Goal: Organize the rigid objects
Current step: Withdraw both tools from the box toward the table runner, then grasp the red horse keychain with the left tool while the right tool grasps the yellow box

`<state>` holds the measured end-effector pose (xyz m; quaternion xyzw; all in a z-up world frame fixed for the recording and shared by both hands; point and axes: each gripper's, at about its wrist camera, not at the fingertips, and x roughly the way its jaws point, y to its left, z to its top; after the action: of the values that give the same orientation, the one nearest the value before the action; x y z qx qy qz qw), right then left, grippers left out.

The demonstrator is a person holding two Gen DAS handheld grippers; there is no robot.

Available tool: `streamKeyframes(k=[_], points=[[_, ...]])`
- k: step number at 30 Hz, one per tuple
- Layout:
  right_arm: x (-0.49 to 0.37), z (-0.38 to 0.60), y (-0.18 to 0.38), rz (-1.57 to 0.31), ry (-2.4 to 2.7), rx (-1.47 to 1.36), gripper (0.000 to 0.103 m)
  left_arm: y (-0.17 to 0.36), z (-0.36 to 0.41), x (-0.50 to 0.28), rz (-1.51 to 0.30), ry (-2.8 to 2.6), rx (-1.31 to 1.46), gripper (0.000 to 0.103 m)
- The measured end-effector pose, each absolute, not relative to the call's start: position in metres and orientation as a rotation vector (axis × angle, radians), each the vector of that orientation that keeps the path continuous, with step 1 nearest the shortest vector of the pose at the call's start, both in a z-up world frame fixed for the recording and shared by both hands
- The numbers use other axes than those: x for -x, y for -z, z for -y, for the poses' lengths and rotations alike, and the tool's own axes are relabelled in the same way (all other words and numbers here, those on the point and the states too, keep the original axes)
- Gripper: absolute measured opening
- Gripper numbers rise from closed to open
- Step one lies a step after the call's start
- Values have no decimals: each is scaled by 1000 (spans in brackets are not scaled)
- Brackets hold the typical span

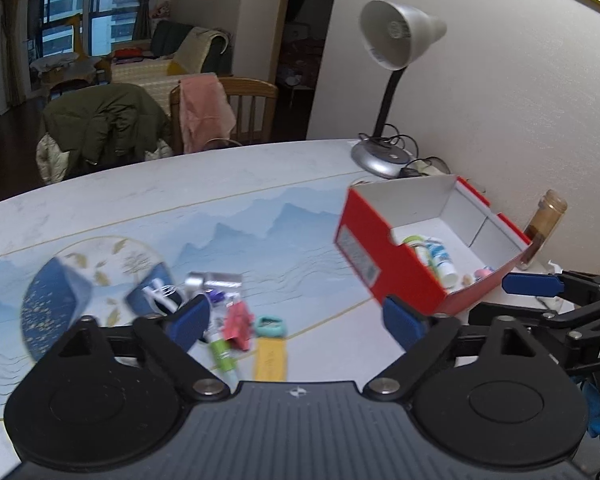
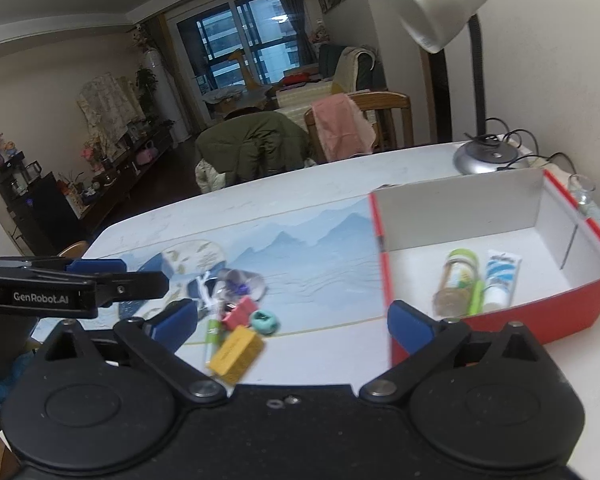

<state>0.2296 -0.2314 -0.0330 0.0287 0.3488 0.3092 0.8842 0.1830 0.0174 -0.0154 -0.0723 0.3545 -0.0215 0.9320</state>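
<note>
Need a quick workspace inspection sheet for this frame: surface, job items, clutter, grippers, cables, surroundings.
Surface: table with blue mountain print.
Job's things: red box, white inside, holds a jar and a tube; loose pile of small items left of it, including a yellow block and a teal ring.
Clutter: brown bottle beside the box.
Grippers: left gripper and right gripper open, empty.
Cables: cords by the desk lamp base.
Surroundings: chairs draped with clothes, window behind.

Desk (image 2: 300,184): pale top printed with blue mountains.
Red box (image 2: 500,320): open, near the wall.
Lamp (image 2: 488,158): behind the box.
Small clutter: yellow block (image 2: 236,354), teal ring (image 2: 265,321), green tube (image 1: 222,352).
</note>
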Motion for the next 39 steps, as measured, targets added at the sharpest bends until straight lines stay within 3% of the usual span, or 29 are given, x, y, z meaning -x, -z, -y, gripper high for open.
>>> streamKeyframes(k=[9, 29, 39], points=[[-215, 189, 45, -759, -627, -32, 102, 51, -53, -152, -704, 38, 165, 103], [-238, 100, 103, -921, -553, 69, 98, 141, -50, -133, -805, 24, 102, 103], [-268, 73, 136, -1015, -485, 103, 83, 172, -44, -138, -853, 51, 104, 103]])
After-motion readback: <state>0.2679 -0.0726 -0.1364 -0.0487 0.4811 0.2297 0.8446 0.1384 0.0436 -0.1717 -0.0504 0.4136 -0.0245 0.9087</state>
